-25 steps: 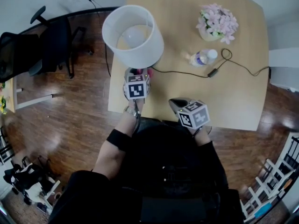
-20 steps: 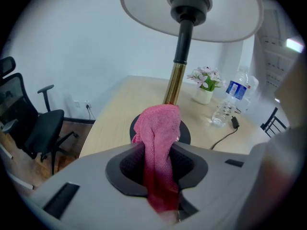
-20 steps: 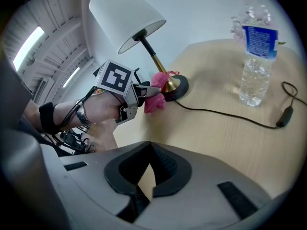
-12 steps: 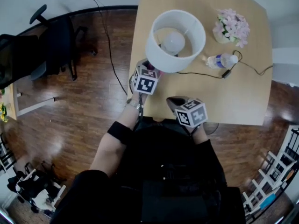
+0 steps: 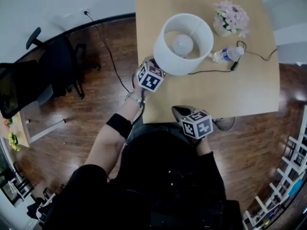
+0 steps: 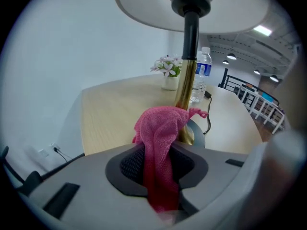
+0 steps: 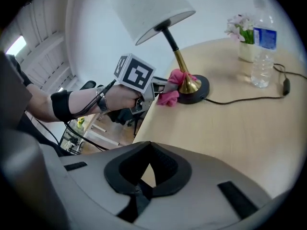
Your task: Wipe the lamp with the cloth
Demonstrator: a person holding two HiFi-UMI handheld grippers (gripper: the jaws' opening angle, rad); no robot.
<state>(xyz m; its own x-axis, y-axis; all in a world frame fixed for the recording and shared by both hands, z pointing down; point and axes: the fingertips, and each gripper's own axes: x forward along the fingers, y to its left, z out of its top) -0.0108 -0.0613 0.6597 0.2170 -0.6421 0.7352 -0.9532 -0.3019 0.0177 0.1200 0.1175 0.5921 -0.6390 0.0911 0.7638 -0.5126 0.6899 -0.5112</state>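
Right at the foot of the lamp [image 6: 186, 87], the pink cloth [image 6: 162, 131] is clamped between the jaws of the left gripper [image 6: 158, 174]. It bunches out past their tips. The free end of the cloth lies against the lower, brass part of the stem, just above the dark round base. From the right gripper view, the cloth [image 7: 171, 89] sits on the near left side of the lamp [image 7: 191, 86], touching stem and base. The left gripper [image 7: 160, 87] reaches in from the table's edge, under the white shade.

From above, the left gripper [image 5: 152, 74] is tucked beside the shade's rim at the table's [image 5: 240, 95] left edge. The right gripper [image 5: 184, 113] hangs at the near edge, well apart from the lamp [image 5: 183, 44]. Its jaws stand slightly apart with nothing between them; bare tabletop shows through the gap. A water bottle [image 5: 225, 55], a pot of flowers [image 5: 231, 18] and the lamp's cord [image 5: 211, 71] lie beyond.
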